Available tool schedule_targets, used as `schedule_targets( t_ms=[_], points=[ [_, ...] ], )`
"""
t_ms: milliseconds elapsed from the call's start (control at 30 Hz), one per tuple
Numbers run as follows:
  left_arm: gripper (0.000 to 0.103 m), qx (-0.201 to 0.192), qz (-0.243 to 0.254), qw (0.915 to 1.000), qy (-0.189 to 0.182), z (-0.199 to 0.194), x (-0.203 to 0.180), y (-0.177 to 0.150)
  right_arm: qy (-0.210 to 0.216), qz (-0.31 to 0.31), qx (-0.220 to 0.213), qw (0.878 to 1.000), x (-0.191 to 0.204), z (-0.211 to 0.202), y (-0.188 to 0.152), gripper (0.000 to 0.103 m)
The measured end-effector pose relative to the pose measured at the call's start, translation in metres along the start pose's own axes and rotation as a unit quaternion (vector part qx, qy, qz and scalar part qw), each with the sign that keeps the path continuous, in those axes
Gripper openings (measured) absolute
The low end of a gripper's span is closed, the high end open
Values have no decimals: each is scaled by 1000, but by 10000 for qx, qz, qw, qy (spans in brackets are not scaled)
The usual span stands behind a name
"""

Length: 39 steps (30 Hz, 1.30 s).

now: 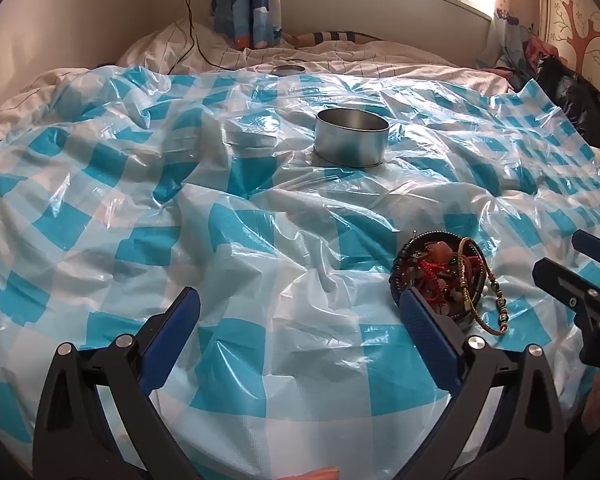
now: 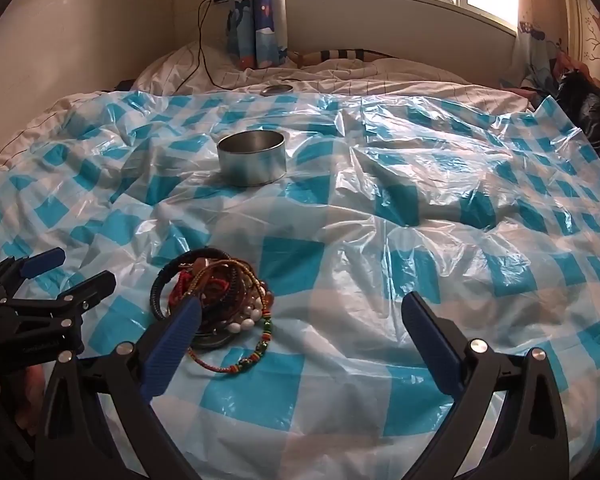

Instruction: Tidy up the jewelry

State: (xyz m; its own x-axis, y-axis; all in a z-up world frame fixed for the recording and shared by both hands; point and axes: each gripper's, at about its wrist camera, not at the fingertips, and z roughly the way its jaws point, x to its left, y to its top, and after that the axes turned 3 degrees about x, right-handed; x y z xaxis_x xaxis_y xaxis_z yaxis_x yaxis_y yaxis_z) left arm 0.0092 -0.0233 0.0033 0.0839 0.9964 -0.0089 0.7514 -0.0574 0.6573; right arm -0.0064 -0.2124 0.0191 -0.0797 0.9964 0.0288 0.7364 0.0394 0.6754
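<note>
— What's on the bed from where you stand?

— A crinkled, glossy plastic sheet in blue-and-white checks (image 1: pixel 260 248) is spread over the white pinstriped bedding (image 1: pixel 380 58). Toward the middle sits a round, open tin with smooth grey metal walls (image 1: pixel 352 138). Further back, at the edge of the plastic, lies a flat round metal lid (image 2: pixel 276 89).

— And the jewelry?

— It's heaped in a tangled pile of bracelets and beads (image 2: pixel 216 294) on a shallow dark round dish (image 2: pixel 214 340), nearer than the tin. I see dark braided bangles, red cord, glossy white oval beads and a thin woven string with green and orange beads (image 2: pixel 252 354) trailing off the dish onto the plastic.

— The 2 tools?

— The left hand-held gripper (image 1: pixel 300 308) has black plastic arms with ribbed blue pads, spread wide with nothing between them; its right pad sits just in front of the pile. The right hand-held gripper (image 2: pixel 300 312) is likewise spread wide and holds nothing, its left pad overlapping the pile in view. Whether either pad touches the jewelry, I cannot tell.

— Anything else?

— A black cable (image 2: pixel 202 40) runs from a wall plug down onto the pillow, beside a cartoon-print blue curtain (image 2: pixel 256 20).
</note>
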Motion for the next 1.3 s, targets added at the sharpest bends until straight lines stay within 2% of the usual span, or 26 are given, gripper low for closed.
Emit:
schedule_targets(
  t_ms=[633,833,967,1300],
  points=[
    [96,0,0,10000,0,0,-1,1,112,-63,-23,9999,5,6,-1,96],
    [96,-1,-2,10000,4,0,0,1,6,-137,139,9998,6,7,-1,96],
    [96,1,-2,10000,5,0,0,1,76,-79,53,9999,6,6,-1,96],
    [96,5,2,10000,4,0,0,1,91,-63,214,9997,6,6,0,96]
  ],
)
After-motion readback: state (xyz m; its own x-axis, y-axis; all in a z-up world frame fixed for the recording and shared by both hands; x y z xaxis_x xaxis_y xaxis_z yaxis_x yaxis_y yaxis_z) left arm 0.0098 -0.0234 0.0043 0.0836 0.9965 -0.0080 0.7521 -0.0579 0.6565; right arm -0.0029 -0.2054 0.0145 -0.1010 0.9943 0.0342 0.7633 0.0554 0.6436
